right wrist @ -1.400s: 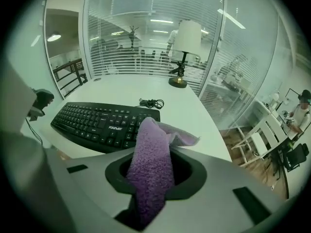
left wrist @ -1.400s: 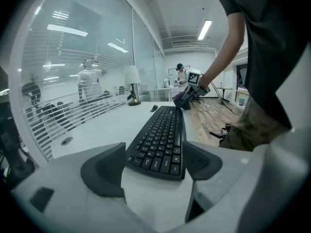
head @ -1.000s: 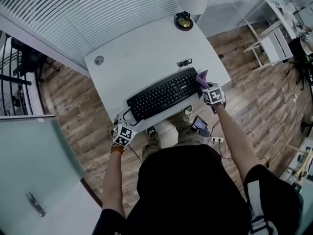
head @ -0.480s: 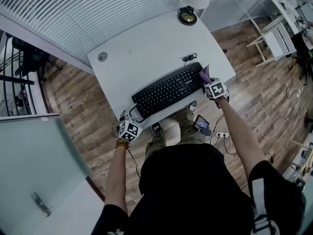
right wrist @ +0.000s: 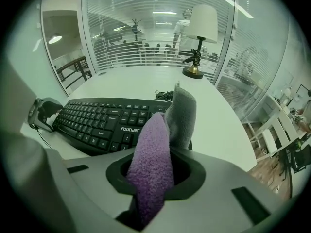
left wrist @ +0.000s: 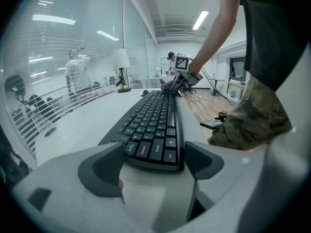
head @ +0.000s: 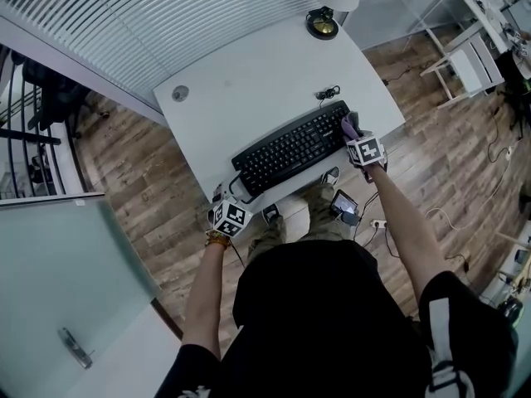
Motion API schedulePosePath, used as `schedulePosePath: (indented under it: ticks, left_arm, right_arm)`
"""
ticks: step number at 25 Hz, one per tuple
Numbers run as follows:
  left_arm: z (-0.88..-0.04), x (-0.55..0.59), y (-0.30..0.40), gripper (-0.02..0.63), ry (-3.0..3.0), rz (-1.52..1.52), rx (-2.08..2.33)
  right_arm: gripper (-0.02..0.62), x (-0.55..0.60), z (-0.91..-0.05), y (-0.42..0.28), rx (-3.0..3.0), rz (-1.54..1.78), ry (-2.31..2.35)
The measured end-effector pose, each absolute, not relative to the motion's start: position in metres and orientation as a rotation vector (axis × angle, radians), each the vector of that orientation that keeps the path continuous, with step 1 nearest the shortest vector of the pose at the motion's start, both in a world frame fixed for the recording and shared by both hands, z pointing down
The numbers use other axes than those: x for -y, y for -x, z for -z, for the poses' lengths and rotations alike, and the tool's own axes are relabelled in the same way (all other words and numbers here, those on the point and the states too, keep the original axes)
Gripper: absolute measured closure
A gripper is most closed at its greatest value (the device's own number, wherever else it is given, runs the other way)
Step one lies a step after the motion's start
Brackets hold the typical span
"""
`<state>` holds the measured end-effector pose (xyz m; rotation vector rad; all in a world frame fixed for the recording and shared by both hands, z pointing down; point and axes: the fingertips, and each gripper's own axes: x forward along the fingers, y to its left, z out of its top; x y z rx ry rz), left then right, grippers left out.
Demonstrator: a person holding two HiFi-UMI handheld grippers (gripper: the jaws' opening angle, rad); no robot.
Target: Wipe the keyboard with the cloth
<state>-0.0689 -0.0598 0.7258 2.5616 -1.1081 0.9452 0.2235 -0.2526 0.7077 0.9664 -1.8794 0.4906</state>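
A black keyboard (head: 290, 149) lies slantwise on the white desk (head: 249, 81), near its front edge. My left gripper (head: 231, 193) is at the keyboard's left end. In the left gripper view the keyboard (left wrist: 153, 120) has its near end between the two dark pads (left wrist: 103, 168), with a gap on each side. These jaws have just been opening and the left gripper (left wrist: 154, 162) stands open. My right gripper (head: 352, 133) is at the keyboard's right end, shut on a purple and grey cloth (right wrist: 154, 159). The cloth's loose end (head: 349, 126) hangs over the right-hand keys.
A lamp (head: 323, 21) stands at the desk's far edge, and a coiled cable (head: 329, 94) lies behind the keyboard. A round grommet (head: 179, 93) is at far left. A phone (head: 342, 204) and a power strip (head: 377, 222) lie on the wooden floor by the person's legs.
The right gripper has carried the cloth a little lower, onto the keyboard's right end. The left gripper has stayed at the left end. The head view has shifted slightly.
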Motion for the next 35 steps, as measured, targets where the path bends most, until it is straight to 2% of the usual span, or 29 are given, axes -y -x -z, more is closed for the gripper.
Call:
schedulePosePath:
  ticks: [16,35]
  left_arm:
    - [-0.726,0.059,0.069,0.215,-2.572,-0.926,1.125]
    - [-0.727,0.058,0.069,0.215,-2.572,-0.926,1.126]
  right_arm:
    - [0.522,0.223,-0.709,-0.171,1.903,-0.445,-0.918]
    - [0.525,0.185,-0.708,-0.121,1.980,-0.557,-0.889]
